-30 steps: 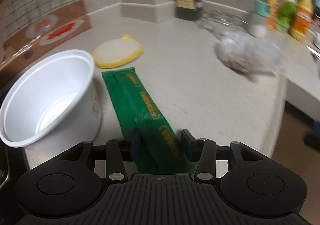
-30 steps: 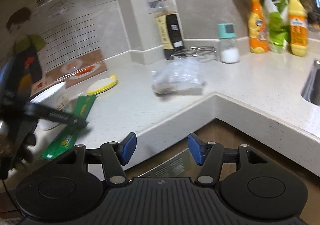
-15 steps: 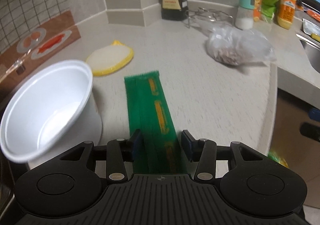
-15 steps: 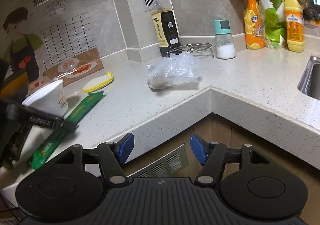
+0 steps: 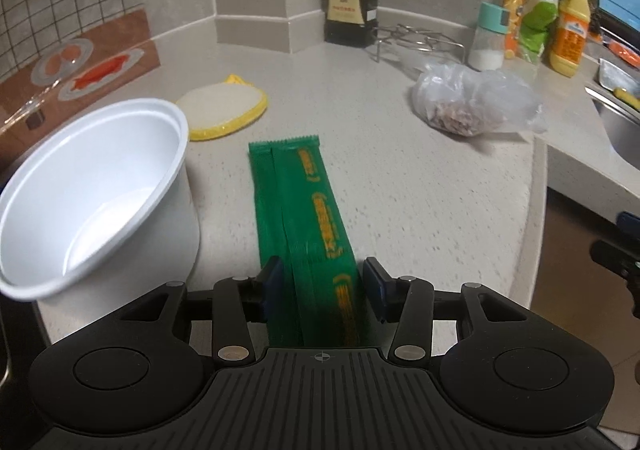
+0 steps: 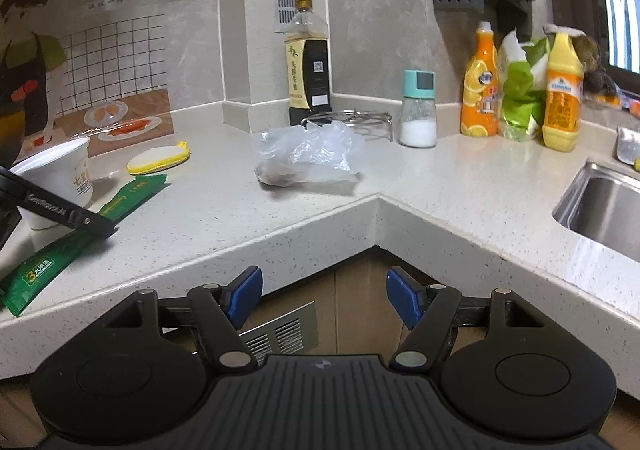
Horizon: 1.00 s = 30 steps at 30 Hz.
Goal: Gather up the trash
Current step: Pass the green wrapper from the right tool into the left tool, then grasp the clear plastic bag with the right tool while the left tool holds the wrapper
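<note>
Dim, even indoor light, soft shadows, strong fisheye bending at edges, slight blur on the green wrapper [image 5: 316,234].

Green wrapper [image 5: 308,234] betw. left gripper [image 5: 320,286] pads, beside white cup [image 5: 96,194].

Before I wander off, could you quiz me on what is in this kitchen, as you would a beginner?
1. True or false: the white cup lies on its side.
2. What lies between the jaws of the left gripper? A. green wrapper B. a spoon C. a glass jar
3. Fill in: a metal ___ is set into the worktop at the far right.

Key: 1 false, it stands upright. 2 A. 3 sink.
</note>
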Tool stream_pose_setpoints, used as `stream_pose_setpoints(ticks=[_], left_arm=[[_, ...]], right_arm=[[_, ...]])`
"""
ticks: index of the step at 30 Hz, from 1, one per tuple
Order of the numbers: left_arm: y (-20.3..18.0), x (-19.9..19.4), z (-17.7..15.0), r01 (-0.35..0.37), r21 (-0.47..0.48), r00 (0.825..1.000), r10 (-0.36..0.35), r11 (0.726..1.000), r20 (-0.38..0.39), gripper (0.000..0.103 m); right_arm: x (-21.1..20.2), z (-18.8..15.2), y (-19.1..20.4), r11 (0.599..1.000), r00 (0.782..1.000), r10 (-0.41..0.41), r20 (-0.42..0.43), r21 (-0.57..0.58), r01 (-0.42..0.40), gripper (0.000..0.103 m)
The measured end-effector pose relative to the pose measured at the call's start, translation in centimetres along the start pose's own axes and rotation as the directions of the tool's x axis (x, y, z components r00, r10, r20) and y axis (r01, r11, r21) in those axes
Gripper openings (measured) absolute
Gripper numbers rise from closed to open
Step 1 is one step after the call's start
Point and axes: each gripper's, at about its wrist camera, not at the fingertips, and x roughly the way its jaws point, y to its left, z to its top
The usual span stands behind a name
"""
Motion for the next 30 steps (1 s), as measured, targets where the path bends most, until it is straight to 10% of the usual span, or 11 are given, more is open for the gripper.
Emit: stream_pose_setpoints(ticks=[11,30], left_arm=[[0.6,-1.4,-0.6,0.053,-0.045,0.994,-0.049,0.998,0.097,0.012],[2.3,-10.7,-6.6,0.158,-0.075,0.946,-0.13,0.985,0.298,0.012]], right_arm=[[-1.0,1.7,1.0,0.997,0.997,0.043,0.06,-0.059,-0.04,0.071],[4.1,9.7,3.4,0.995,0.996,0.072,0.061,-0.072,-0.067,0.076]])
